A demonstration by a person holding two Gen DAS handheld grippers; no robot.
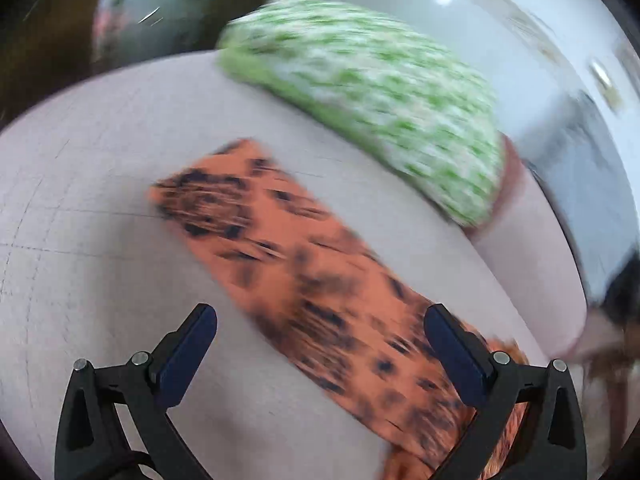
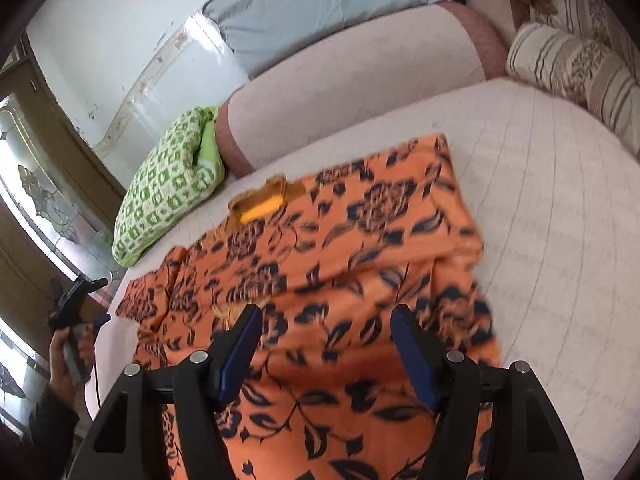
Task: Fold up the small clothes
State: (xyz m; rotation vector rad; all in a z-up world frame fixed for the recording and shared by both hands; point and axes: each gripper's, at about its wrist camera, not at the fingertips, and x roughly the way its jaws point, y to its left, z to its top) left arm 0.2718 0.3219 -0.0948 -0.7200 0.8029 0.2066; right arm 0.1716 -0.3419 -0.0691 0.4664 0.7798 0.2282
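- The orange garment [image 2: 320,264] with its dark flower print lies spread on the pale bed sheet [image 2: 560,240]. Its yellow-lined neck opening [image 2: 260,204] sits at about 11 o'clock from my right tongs [image 2: 324,344].
- One sleeve is already laid in over the body on the 2 o'clock side. The other sleeve [image 2: 148,296] still trails out at about 9 o'clock.
- My right tongs stand wide apart above the cloth. Nothing is pinched between the blue pads [image 2: 412,352], and the fabric runs on below them.
- My left tongs [image 1: 320,344] are wide as well and empty. In their own view, which is blurred, a folded strip of the orange cloth runs from 11 o'clock down towards 5 o'clock.
- From the right view, my left hand [image 2: 64,344] holds its tongs out at 9 o'clock, off the edge of the bed and apart from the garment.
- A green-and-white patterned cushion [image 2: 168,184] rests at 10 o'clock beside the bolster [image 2: 352,80], clear of the work.
- I judge this to be the gap between folds: one side is turned in and neither tong has a hold.
- Next I judge the loose sleeve at 9 o'clock wants taking. That means bringing my left tongs back over the bed and closing on the sleeve edge.
- It then folds across the body towards 3 o'clock. My right tongs can pin or lift the hem nearest me.
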